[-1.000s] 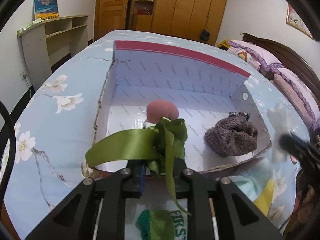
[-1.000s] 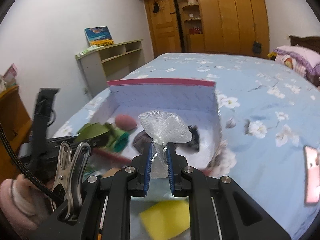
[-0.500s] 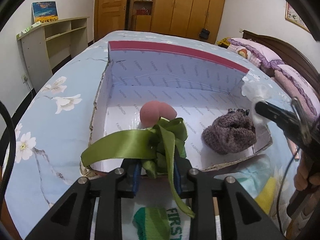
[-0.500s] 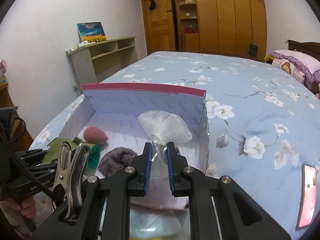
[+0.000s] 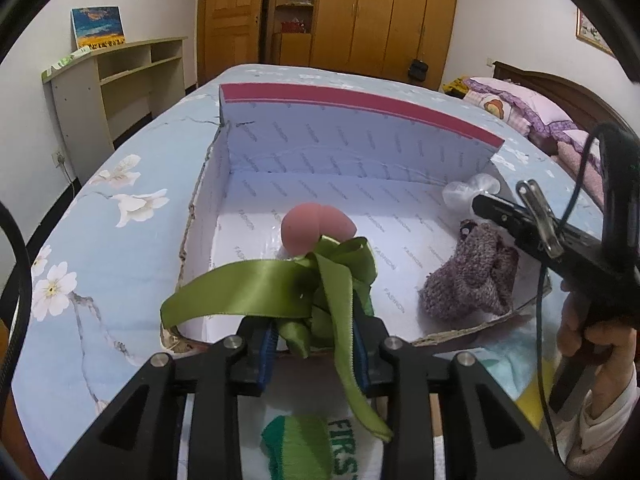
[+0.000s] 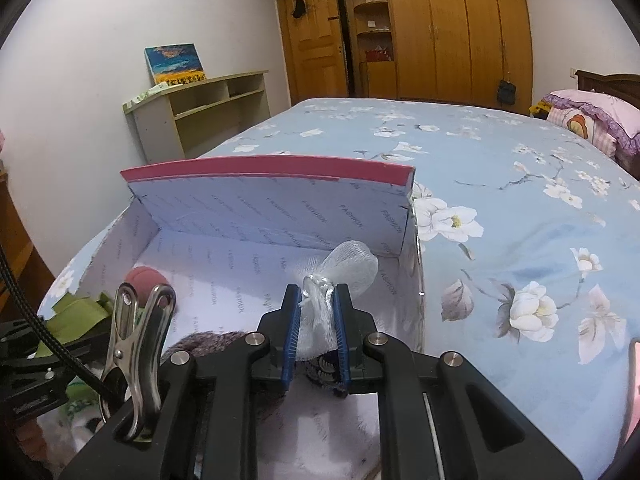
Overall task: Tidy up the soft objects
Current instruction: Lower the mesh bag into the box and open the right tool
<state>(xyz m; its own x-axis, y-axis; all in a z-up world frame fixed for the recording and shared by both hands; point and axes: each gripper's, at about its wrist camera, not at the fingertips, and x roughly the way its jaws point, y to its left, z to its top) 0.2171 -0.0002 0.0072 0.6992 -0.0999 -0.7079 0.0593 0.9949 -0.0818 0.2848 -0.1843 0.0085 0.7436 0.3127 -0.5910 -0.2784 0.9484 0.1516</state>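
From the left wrist camera, a bunch of olive-green satin ribbon [image 5: 280, 284] is being carried between the blue pads of the left gripper [image 5: 314, 346]. The jaws are opening, with the ribbon still lying between them and one tail hanging down past the right pad. The bundle is being held over the near edge of an open cardboard box with a white printed lining and a red-topped back wall [image 5: 360, 100], which is resting on a bed with a pale blue flowered sheet [image 5: 100, 240]. Inside the box, a pink rounded sponge [image 5: 316, 226] is lying at twelve o'clock from the ribbon, just behind it, and a purple knitted pouch [image 5: 468, 280] is lying at three o'clock. At the right edge of the view the right gripper [image 5: 480, 204] is being held by a person's hand [image 5: 592, 344], and a white mesh pouch [image 5: 470, 190] is showing at its tip.

From the right wrist camera, the white mesh pouch [image 6: 344, 276] is being gripped at its gathered neck by the right gripper [image 6: 316, 328]. Its jaws are opening slightly while the pads are still pressing the mesh. The pouch is being held over the right end of the box [image 6: 268, 168], at twelve o'clock from the purple pouch [image 6: 208, 340]. The pink sponge [image 6: 146, 278] and the green ribbon [image 6: 76, 316] are seen at nine o'clock.
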